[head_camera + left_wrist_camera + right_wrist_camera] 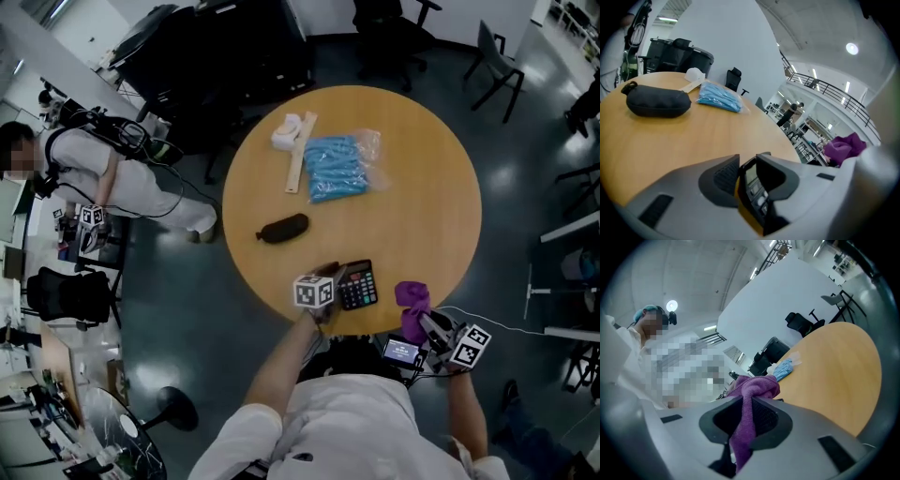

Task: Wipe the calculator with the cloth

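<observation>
The black calculator [357, 285] rests near the front edge of the round wooden table [422, 206]. My left gripper [336, 279] is at its left side. In the left gripper view the calculator [752, 185] stands edge-on between the jaws of the left gripper [747, 161], which look slightly parted around it rather than pressing on it. The purple cloth [412, 296] hangs bunched just right of the calculator, at the table's rim. My right gripper [424, 323] is shut on it, and the cloth [752, 394] spills up between the jaws of the right gripper [749, 414].
A black pouch [283, 228] lies mid-table. Behind it are a blue plastic-wrapped packet [339, 166], a wooden stick [300, 155] and a white roll [287, 131]. A person in white [112, 173] bends at the left. Chairs [497, 66] stand around.
</observation>
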